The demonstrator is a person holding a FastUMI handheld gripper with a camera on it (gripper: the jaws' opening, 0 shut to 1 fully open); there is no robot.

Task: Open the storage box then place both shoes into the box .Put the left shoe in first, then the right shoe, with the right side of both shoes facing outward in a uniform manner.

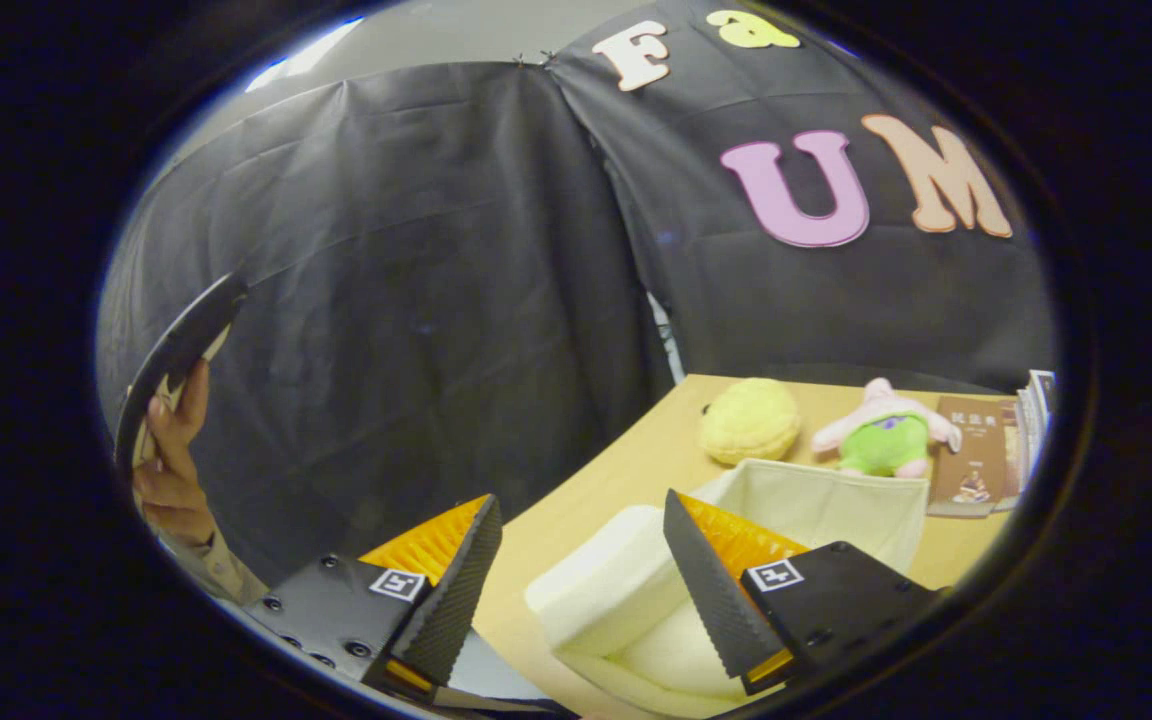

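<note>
gripper (pixel 576 590): fingers apart, empty | box (pixel 736 560): by table (pixel 576 500) near edge, lid flipped back | looks soft, light fabric; likely sags, so pinch the rim

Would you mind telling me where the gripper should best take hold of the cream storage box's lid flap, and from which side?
Probably the flap's free front edge, approached from the table-edge side. The padded flap folds forward off the storage box, so that lip overhangs. The gripper is open, its fingers either side of the flap and not touching it.
</note>
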